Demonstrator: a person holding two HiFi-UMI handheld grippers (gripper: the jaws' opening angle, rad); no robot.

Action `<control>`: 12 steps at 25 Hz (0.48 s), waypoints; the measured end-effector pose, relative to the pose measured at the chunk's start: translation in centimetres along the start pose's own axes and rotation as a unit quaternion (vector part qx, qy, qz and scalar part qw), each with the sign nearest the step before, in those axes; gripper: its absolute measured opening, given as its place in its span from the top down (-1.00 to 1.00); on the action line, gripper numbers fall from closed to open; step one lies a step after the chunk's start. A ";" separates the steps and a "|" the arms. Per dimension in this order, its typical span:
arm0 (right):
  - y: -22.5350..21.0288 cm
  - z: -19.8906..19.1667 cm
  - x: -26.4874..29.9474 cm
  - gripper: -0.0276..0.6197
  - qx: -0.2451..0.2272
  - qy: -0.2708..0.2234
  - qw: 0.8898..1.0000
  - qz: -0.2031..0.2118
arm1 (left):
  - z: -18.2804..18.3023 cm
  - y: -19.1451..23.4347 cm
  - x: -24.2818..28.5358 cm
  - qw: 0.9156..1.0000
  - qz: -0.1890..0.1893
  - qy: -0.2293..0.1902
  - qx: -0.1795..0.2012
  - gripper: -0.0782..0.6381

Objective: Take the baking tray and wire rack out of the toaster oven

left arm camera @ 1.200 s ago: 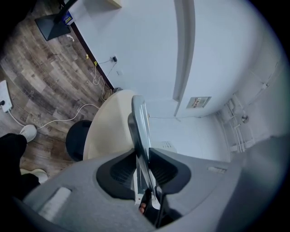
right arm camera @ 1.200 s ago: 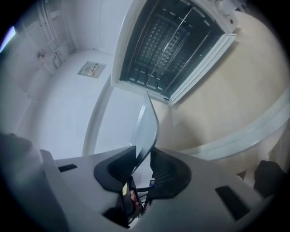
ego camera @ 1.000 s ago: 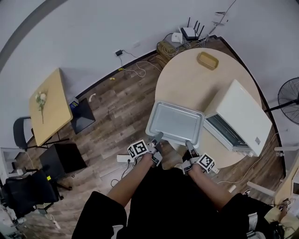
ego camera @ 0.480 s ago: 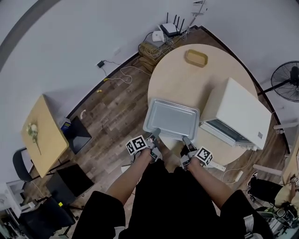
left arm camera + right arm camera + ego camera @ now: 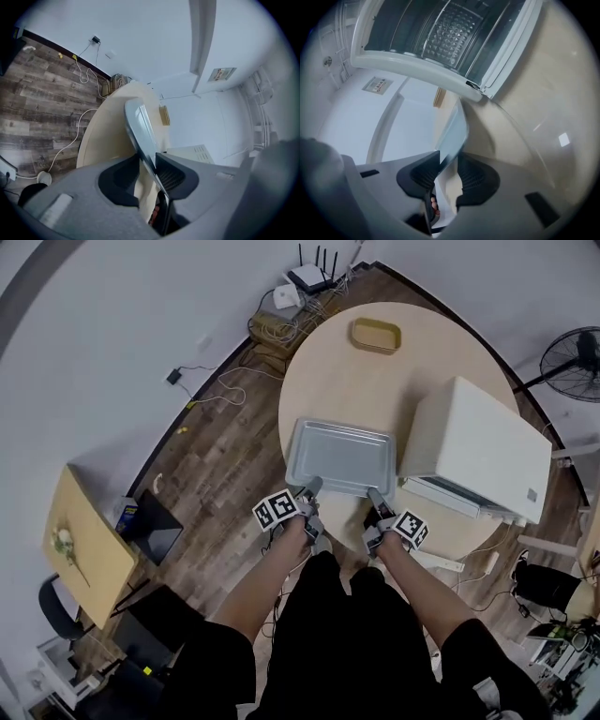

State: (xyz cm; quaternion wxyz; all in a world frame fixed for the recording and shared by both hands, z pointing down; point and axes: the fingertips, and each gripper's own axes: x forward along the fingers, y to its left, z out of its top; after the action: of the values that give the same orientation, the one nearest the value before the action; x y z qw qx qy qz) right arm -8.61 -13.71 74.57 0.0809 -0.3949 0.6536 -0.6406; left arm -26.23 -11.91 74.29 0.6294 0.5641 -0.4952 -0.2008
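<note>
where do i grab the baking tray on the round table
Pinch the baking tray by its flat rim along the long side at the table edge, coming in low from there. That lip sticks out past the shallow walls, and the toaster oven crowds the right side.

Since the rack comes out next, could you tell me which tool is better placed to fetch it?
Right: the right tool, jaws just opening round the tray rim, sits nearer the open oven and faces its rack.

Wood floor (image 5: 220,442), white walls (image 5: 94,324)
</note>
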 end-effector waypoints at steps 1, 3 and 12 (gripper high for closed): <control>-0.1 0.3 0.4 0.59 0.002 -0.004 1.000 -0.002 | 0.3 0.1 0.5 1.000 0.005 0.003 0.007 0.47; -0.3 0.7 1.3 0.59 0.002 -0.008 1.000 -0.006 | 1.0 0.2 1.5 1.000 0.013 0.010 0.023 0.46; -1.5 1.5 3.5 0.57 -0.030 -0.007 0.999 -0.042 | 2.5 1.1 4.3 0.990 0.079 0.048 0.105 0.43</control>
State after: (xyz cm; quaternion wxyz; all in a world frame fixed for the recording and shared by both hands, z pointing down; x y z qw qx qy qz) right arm -9.46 -16.90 77.05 0.0467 -0.4288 0.6547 -0.6207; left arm -26.84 -16.32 76.67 0.6037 0.5952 -0.5257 -0.0700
